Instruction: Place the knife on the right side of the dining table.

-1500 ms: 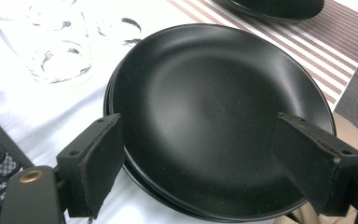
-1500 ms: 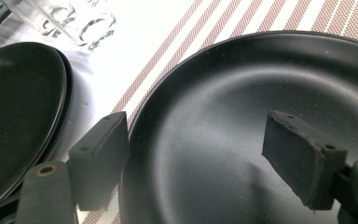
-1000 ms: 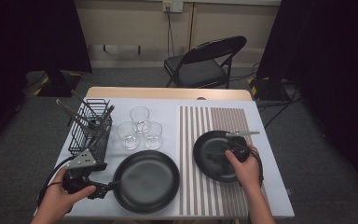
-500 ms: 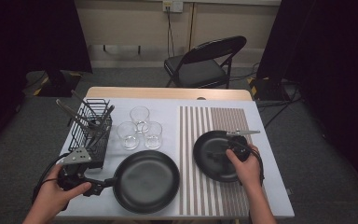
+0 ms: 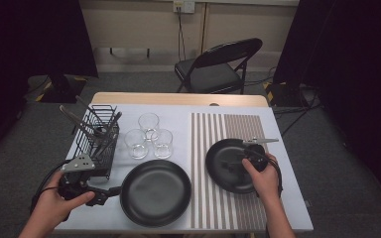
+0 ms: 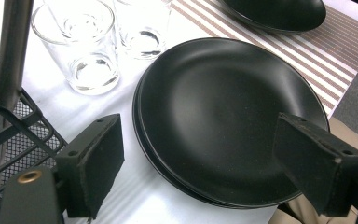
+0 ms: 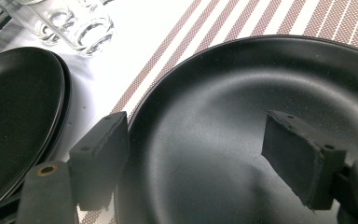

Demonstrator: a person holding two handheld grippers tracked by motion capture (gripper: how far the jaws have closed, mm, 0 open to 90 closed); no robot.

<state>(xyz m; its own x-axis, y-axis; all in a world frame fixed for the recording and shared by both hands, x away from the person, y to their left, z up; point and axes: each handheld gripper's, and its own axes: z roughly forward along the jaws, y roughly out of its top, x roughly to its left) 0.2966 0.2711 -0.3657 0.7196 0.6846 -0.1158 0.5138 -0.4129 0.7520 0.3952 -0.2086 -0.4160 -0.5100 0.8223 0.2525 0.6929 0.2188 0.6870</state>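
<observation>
**Two hand-held grippers sitting open at two black plates**

The left hand-held gripper (image 5: pixel 110 192) is sitting in the lower left of the high view, w/ its jaws pointing right at the rim of the big black plate (image 5: pixel 155 192) in the lower centre of the frame. In the left gripper view the jaws are standing wide apart, nothing btwn them, and the plate (image 6: pixel 223 116) is lying just beyond the pads; it's looking like two plates stacked, a second rim peeking out underneath.

The right hand-held gripper (image 5: pixel 238 161) is hovering over the smaller black plate (image 5: pixel 223 166) at centre right of the high view, which is lying on the striped mat (image 5: pixel 218 129). In the right gripper view its jaws are also spread wide, one pad near the plate's (image 7: pixel 242 140) left rim and the other over the inside; can't tell whether either is touching.

The wire rack (image 5: pixel 96 139) w/ utensils is standing at the left of the worktop (image 5: pixel 173 111), just above the left hand. Three glasses (image 5: pixel 149 136) are clustering btwn the rack and the mat.
</observation>
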